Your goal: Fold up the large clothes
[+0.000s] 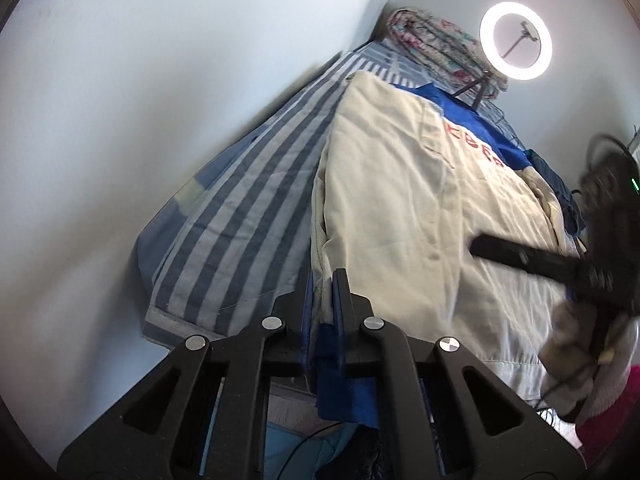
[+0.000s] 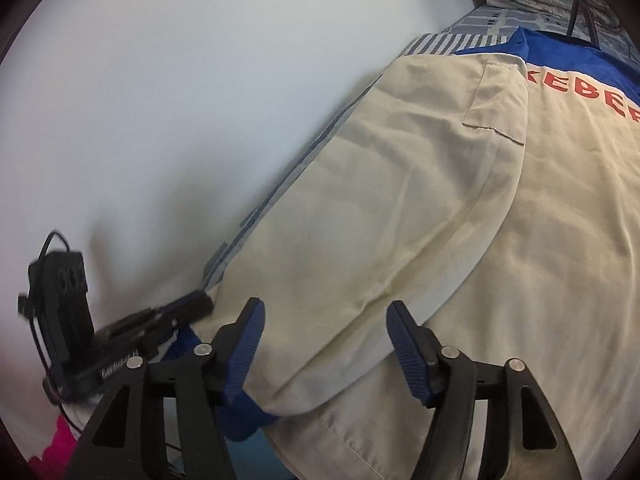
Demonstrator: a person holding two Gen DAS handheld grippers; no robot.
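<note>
The left gripper (image 1: 322,280) is pinching the near hem of the jacket (image 1: 400,200), cream edge and blue lining both caught between its pressed-together pads; the right wrist view is showing that same gripper at the jacket's near left corner. The right gripper (image 2: 324,320) is hanging just above the cloth with its jaws spread and nothing between the pads, so I judge it is not holding anything.

Past the grippers, the jacket is lying flat on the striped sheet (image 1: 240,208) of the bed, running away from the cameras along the wall (image 1: 160,100). One sleeve (image 2: 360,220) is already lying folded inward across the body, its curved edge showing clearly in the right view. Further on, the red lettering (image 2: 592,98) and the blue yoke (image 2: 560,46) are marking the jacket's far end.

So the narrowing fold on one side is looking done. The side beyond the lettering is running out of frame, so I cannot tell whether it is folded. What is left, by my judgement, is bringing the near hem up toward the yoke, for which the right gripper needs its own pinch on the hem.

At the far end of the bed a patterned quilt (image 1: 440,48) is sitting rolled up, with a ring light (image 1: 516,46) glowing beside it
</note>
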